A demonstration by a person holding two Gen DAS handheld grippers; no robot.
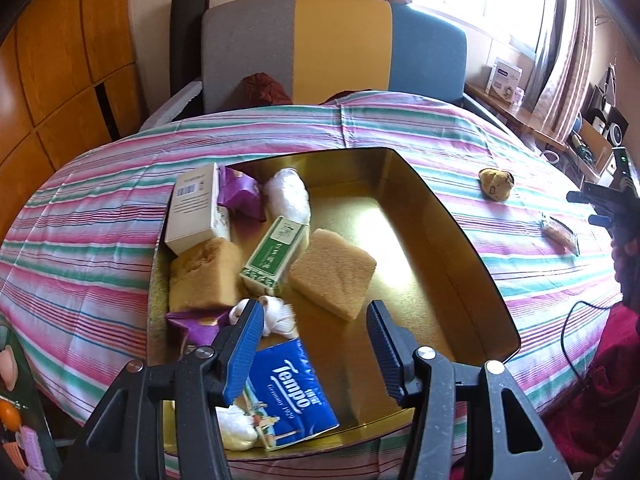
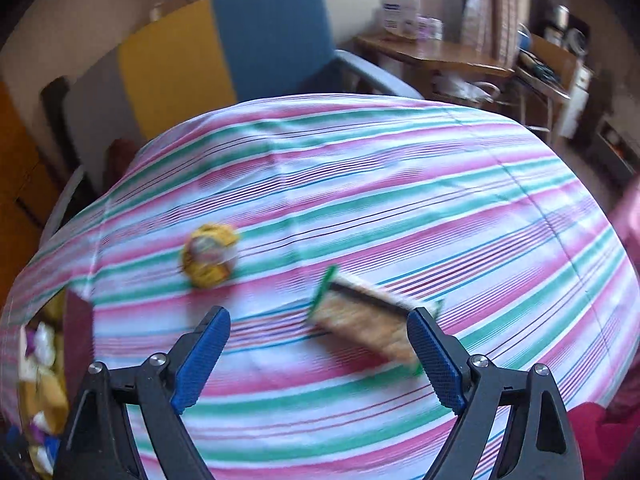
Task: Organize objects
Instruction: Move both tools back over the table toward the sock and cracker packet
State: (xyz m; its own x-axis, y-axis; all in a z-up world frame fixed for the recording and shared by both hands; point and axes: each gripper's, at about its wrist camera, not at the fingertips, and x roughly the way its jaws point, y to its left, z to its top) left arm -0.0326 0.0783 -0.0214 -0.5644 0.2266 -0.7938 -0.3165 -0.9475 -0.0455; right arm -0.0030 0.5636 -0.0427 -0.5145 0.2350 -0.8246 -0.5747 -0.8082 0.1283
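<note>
A gold tin [image 1: 452, 216] on the striped tablecloth holds a white box [image 1: 196, 208], a green box [image 1: 276, 256], two tan sponges [image 1: 332, 272], purple packets [image 1: 240, 192], white bundles [image 1: 290, 196] and a blue Tempo tissue pack [image 1: 292, 392]. My left gripper [image 1: 315, 308] hangs open over the tin's near end, with nothing between its fingers. Out on the cloth lie a yellow wrapped ball [image 2: 210, 258] and a cracker packet [image 2: 360, 320]. My right gripper [image 2: 318, 314] is wide open just above the packet, whose right end sits by the right finger. This view is blurred.
A grey, yellow and blue chair [image 1: 340, 48] stands behind the table. A wooden side table [image 2: 432, 56] with boxes is at the back right. The tin's dark red outer wall [image 2: 78, 332] shows at the left of the right wrist view. A person's red sleeve [image 1: 600, 400] is at the right.
</note>
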